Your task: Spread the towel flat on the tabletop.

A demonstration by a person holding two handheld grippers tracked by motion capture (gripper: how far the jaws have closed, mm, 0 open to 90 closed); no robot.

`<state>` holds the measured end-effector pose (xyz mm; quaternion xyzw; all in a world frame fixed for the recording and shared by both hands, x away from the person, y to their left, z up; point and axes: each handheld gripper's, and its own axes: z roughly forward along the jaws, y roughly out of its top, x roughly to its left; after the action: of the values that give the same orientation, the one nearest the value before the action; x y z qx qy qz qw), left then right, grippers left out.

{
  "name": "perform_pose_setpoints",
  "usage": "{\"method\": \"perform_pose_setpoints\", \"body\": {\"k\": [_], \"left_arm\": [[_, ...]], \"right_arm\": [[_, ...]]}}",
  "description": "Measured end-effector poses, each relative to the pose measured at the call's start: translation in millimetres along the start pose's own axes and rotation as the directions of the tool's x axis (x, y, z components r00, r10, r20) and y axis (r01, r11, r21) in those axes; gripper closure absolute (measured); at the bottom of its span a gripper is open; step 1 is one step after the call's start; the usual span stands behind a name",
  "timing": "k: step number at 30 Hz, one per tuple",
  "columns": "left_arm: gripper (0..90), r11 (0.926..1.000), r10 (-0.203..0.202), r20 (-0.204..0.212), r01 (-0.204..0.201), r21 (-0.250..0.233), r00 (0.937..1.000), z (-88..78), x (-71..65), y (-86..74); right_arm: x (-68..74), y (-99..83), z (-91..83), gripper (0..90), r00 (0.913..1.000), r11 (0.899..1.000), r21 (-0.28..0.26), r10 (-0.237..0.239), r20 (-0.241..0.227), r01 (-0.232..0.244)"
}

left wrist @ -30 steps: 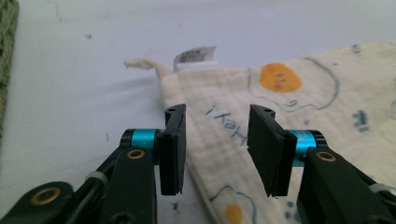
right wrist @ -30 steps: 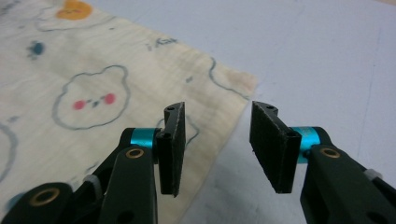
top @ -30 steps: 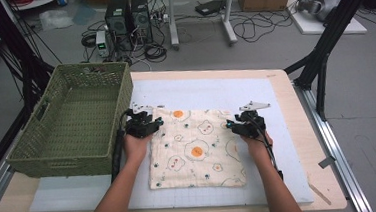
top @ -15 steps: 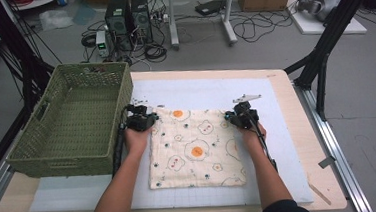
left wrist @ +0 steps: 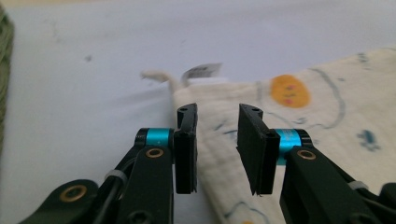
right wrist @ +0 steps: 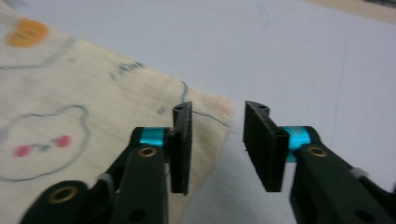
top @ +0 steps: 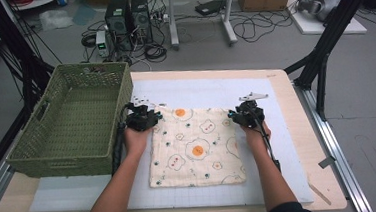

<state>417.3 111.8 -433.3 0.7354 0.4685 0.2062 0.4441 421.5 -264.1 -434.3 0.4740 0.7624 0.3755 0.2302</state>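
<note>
A cream cloth (top: 196, 145) printed with fried eggs lies flat on the white mat (top: 200, 92). My left gripper (top: 144, 116) sits at its far left corner and my right gripper (top: 244, 116) at its far right corner. In the left gripper view the left gripper (left wrist: 217, 112) has just been opening. The cloth's edge (left wrist: 322, 116) lies under the gap without the pads pressing on it, and a white tag (left wrist: 201, 71) shows beyond. The right gripper (right wrist: 217, 109) has also just been opening. It straddles the cloth's corner (right wrist: 70, 107), one jaw over cloth and one over mat.
A green woven basket (top: 90, 67) stands on the table's left, close beside my left hand. The wooden table edge (top: 296, 108) runs to the right of the mat. Bare mat lies beyond the cloth's far edge.
Both hands have stayed at the cloth's far corners, the right one shifting only slightly. The cloth lies flat as before.
</note>
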Motion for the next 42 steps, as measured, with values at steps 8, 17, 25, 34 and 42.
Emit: {"method": "perform_pose_setpoints", "body": {"k": [8, 17, 25, 34, 42], "left_arm": [[63.1, 0.9799, 0.166, 0.189, -0.140, -0.142, 0.9678, -31.4, -21.8, 12.9], [39.4, 0.9850, 0.116, 0.283, -0.073, -0.156, 0.9522, -50.7, -31.1, 8.0], [24.1, 0.9833, 0.125, 0.306, -0.077, -0.165, 0.9436, -58.2, -35.7, -9.4], [20.3, 0.9868, 0.116, 0.294, -0.076, -0.143, 0.9486, -57.1, -35.1, -22.1], [21.2, 0.9863, 0.116, 0.290, -0.076, -0.146, 0.9500, -57.3, -33.9, -22.4]], "right_arm": [[7.6, -3.2, -52.2, 41.0, 0.9901, 0.993, -0.071, -0.104, -0.095, 0.097], [5.9, -25.0, -93.7, 27.3, 0.9877, 0.993, -0.103, -0.075, -0.137, 0.061], [5.5, -40.5, -99.8, 17.6, 0.9862, 0.986, -0.119, -0.128, -0.105, 0.115], [1.4, -42.3, -101.8, 11.7, 0.9935, 0.988, -0.142, -0.075, -0.086, 0.062], [-2.8, -43.6, -104.6, 11.6, 0.9970, 0.986, -0.164, -0.039, -0.066, 0.027]]}}
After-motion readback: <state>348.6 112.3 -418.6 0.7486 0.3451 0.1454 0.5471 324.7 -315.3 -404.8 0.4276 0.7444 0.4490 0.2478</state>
